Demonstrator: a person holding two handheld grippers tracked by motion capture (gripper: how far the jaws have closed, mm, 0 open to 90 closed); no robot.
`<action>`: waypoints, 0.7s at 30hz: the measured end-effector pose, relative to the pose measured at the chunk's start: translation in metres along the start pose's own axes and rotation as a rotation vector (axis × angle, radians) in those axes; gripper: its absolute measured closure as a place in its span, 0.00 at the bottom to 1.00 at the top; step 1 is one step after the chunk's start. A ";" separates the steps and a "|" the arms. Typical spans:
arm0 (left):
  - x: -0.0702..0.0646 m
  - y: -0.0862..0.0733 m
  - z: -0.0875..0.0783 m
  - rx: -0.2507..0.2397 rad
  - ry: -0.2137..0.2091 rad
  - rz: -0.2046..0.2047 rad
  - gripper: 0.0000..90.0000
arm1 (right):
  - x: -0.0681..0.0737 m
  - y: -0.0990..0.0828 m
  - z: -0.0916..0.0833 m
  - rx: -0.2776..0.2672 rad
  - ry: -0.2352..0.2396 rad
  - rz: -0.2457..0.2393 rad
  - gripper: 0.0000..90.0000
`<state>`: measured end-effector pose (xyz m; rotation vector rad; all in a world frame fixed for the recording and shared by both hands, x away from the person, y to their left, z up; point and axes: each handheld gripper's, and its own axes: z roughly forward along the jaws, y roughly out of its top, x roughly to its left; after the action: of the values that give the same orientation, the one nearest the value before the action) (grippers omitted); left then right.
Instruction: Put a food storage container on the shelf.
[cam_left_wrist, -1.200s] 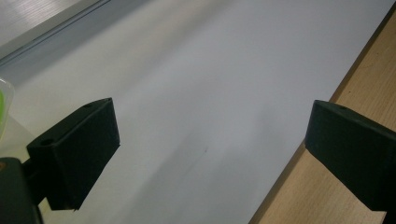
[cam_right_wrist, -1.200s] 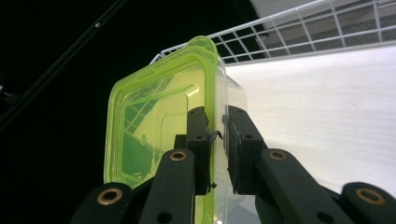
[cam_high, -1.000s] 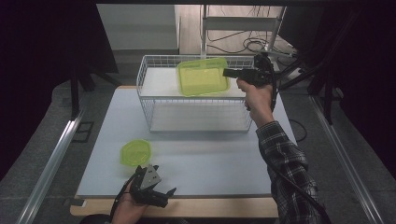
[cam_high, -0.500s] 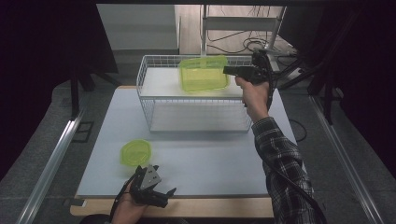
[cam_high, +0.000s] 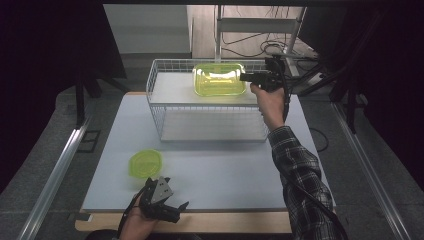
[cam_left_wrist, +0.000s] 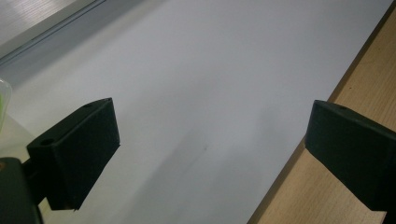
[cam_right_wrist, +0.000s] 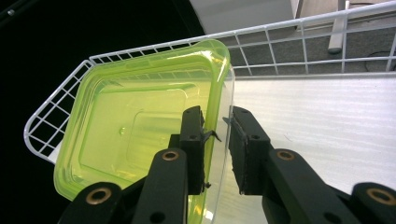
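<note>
Green tub (cam_high: 219, 79) now in wire basket (cam_high: 155, 100), R gripper (cam_right_wrist: 218, 140) jaws just been opening, rim between but gap showing, so release abt done; lid (cam_high: 145, 163) on table left for open L gripper (cam_high: 170, 209).

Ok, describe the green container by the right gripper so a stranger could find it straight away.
Start at the white wire rack at the table's far side. On its top shelf lies the container, its wall between the right gripper jaws. It is a rectangular see-through green tub; the lid is small and flat.

No legible text or labels
</note>
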<state>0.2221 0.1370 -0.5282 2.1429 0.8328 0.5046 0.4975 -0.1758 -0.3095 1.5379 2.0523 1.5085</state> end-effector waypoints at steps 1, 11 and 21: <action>0.000 0.000 0.000 0.001 0.000 0.001 0.03 | 0.000 0.000 0.000 -0.001 -0.002 -0.001 0.84; -0.001 0.000 0.001 0.000 -0.001 -0.003 0.03 | 0.002 0.002 0.004 0.021 -0.036 -0.047 0.79; -0.001 0.000 0.001 0.001 -0.002 -0.002 0.03 | -0.005 0.003 0.012 0.045 -0.022 -0.021 0.70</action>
<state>0.2218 0.1360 -0.5288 2.1430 0.8345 0.5014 0.5092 -0.1724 -0.3149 1.5360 2.0977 1.4416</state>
